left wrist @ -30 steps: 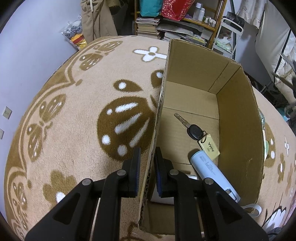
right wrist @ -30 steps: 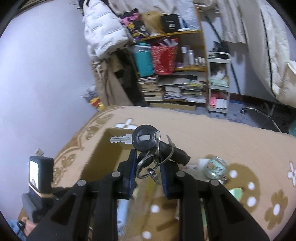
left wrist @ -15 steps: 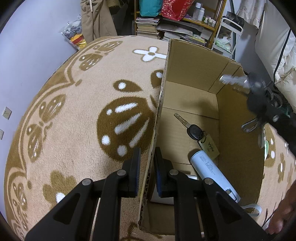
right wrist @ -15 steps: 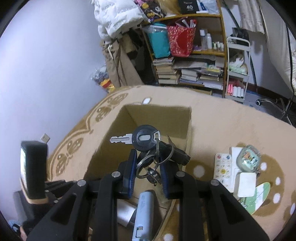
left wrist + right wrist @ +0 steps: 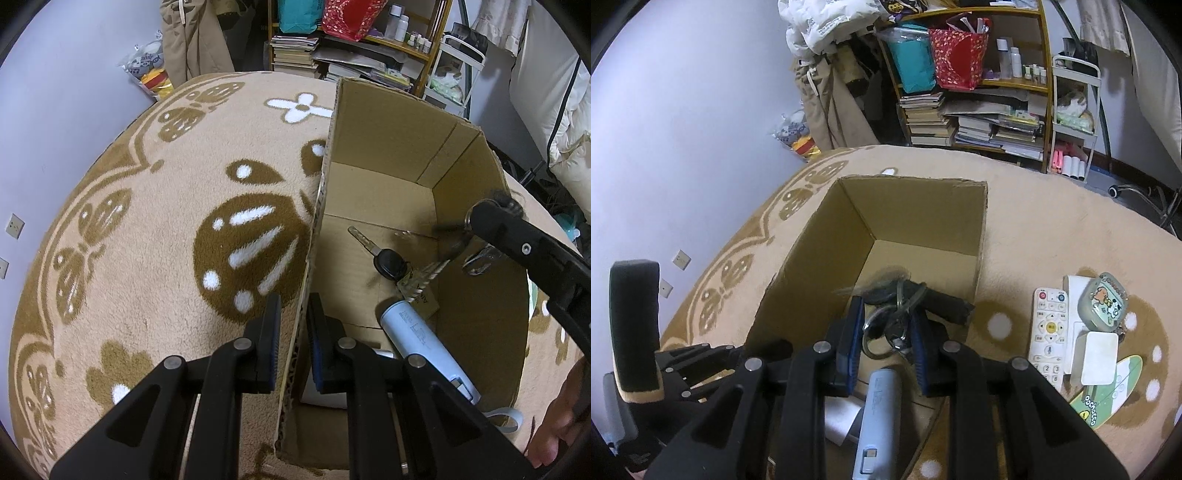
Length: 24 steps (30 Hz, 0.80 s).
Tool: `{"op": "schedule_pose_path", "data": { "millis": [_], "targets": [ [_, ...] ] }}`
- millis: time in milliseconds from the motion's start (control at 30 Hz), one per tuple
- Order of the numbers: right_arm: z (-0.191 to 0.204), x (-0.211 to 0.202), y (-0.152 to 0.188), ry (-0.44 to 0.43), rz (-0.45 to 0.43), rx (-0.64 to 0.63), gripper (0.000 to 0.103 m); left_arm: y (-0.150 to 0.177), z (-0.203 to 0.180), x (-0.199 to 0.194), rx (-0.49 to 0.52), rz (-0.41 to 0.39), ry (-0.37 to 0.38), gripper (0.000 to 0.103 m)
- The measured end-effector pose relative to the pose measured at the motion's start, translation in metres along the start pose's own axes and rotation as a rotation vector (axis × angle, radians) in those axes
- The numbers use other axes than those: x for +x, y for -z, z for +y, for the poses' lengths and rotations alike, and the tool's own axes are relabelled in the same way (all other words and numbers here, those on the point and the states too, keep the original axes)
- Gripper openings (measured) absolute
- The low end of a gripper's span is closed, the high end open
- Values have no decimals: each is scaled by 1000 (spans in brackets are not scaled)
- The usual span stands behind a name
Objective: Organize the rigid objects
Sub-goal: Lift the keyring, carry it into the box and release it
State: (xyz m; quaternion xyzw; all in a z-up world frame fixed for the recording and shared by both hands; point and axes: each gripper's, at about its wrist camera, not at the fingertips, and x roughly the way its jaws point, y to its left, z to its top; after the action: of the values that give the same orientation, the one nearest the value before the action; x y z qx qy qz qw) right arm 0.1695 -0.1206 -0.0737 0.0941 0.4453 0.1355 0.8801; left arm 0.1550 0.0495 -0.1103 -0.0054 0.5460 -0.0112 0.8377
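- My right gripper [image 5: 886, 345] has its blue-padded fingers [image 5: 849, 339] clamped on a bunch of metal keys on rings with a black fob [image 5: 899, 302]; the bunch is blurred, so I cannot read individual keys.
- Change since a second ago: then the bunch hung over the rug with the box ahead of it; now it sits inside the mouth of the open brown cardboard box [image 5: 916, 218], just above the floor of the box.
- My left gripper [image 5: 293, 343] is closed on the near wall of the box [image 5: 388, 133], one pad inside and one outside, same as a second ago. It steadies the box.
- Already lying in the box: a black-headed key with a tan tag [image 5: 388, 260] and a pale blue cylinder with a strap [image 5: 421, 343].
- Outside, on the beige patterned rug [image 5: 1034, 221] to the right: a white remote control [image 5: 1049, 328], a small clear case with cartoon print [image 5: 1102, 301], a white rectangular block [image 5: 1095, 358].
- Judgement: carry phase over; release comes next. The rings may snag on a pad as the jaws part.
- Several items still await sorting, so the task looks partway done.
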Motion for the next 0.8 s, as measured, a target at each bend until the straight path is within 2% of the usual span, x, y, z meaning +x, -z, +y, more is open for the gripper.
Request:
{"op": "schedule_pose_path", "data": {
  "millis": [267, 333, 400, 500, 567, 700, 800],
  "targets": [
    [-8, -21, -7, -34, -28, 30, 28, -1, 1, 1, 2, -2, 2, 14],
    [-15, -31, -8, -30, -47, 42, 38, -1, 1, 0, 0, -3, 2, 14],
    [-22, -39, -9, -13, -75, 45, 64, -1, 1, 1, 2, -3, 1, 14],
    [-39, -52, -5, 37, -123, 55, 67, -1, 1, 1, 7, -4, -1, 14],
    [-53, -54, -2, 58, -116, 77, 69, -1, 1, 1, 3, -3, 1, 14],
    [-81, -55, 10, 118, -102, 109, 82, -1, 2, 1, 4, -3, 0, 14],
    [-104, -54, 18, 152, -96, 145, 82, -2, 1, 1, 11, -4, -7, 14]
  ]
}}
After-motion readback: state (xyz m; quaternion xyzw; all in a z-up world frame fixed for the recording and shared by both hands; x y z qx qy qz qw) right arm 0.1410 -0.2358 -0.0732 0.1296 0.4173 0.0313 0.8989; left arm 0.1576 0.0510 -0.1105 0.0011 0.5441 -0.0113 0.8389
